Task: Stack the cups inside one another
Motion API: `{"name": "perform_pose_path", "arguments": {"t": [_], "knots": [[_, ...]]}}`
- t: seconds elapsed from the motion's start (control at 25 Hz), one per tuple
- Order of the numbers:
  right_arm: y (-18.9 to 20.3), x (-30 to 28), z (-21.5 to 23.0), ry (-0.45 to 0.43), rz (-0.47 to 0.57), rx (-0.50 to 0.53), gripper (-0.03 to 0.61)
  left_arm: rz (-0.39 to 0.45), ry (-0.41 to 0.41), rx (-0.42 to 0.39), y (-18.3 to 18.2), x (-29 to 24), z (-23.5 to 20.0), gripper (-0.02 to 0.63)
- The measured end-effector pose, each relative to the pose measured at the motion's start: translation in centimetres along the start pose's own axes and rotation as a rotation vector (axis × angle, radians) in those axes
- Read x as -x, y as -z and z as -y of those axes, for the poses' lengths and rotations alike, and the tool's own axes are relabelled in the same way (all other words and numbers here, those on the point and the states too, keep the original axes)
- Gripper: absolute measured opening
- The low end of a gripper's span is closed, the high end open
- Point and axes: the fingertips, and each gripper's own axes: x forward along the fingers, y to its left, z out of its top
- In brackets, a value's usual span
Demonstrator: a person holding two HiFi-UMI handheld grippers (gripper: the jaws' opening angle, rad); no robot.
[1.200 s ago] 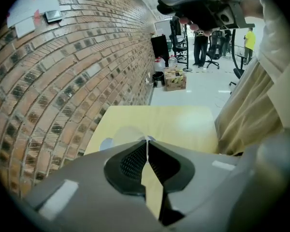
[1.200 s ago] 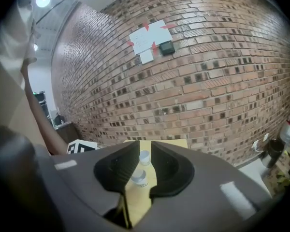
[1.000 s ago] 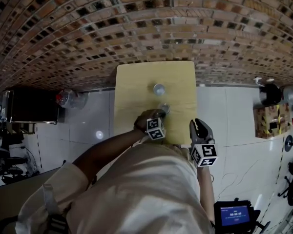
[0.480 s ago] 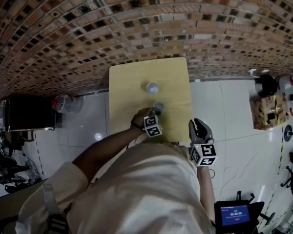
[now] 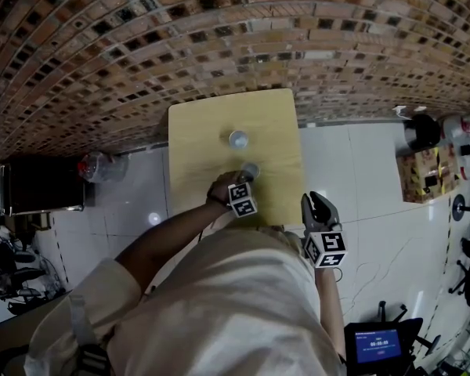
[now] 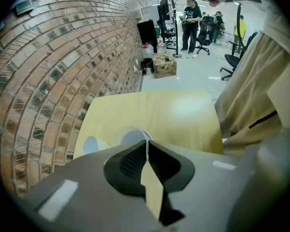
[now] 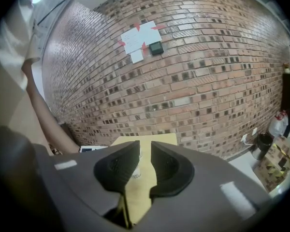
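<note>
Two white cups are on the yellow table (image 5: 204, 131). One cup (image 5: 237, 139) stands alone near the table's middle and shows at the left of the left gripper view (image 6: 93, 145). The other cup (image 5: 251, 170) is nearer me. My left gripper (image 5: 249, 180) points steeply down and is shut on that cup's thin rim (image 6: 134, 137), with the wall pinched between the pads. My right gripper (image 5: 315, 199) hovers off the table's right front corner. Its jaws stand open with nothing between them (image 7: 145, 146). A cup (image 7: 135, 170) shows far off through the gap.
A brick wall (image 5: 219, 37) runs behind the table. On the white floor are a black cabinet (image 5: 39, 186) and a jug (image 5: 98, 165) at the left, and a cardboard box (image 5: 417, 185) and a dark pot (image 5: 417, 131) at the right. People (image 6: 191, 18) stand far off.
My left gripper, still shut on the cup, has sunk a little toward the tabletop. The right gripper stays beside the table's corner, open as before.
</note>
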Motion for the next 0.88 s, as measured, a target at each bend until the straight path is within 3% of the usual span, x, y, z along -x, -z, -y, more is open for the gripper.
{"name": "perform_pose_path", "arguments": {"t": [0.36,0.48,0.88], "knots": [[-0.05,0.2,0.52,0.014,0.0,-0.008,0.067,-0.007,0.022,0.0,0.12,-0.54,0.24,0.04],[0.04,0.18,0.67,0.016,-0.001,-0.011,0.067,0.001,0.055,0.002,-0.1,-0.53,0.67,0.102],[0.24,-0.18,0.63,0.017,-0.005,-0.018,0.067,-0.008,0.049,0.008,0.4,-0.49,0.75,0.149]]}}
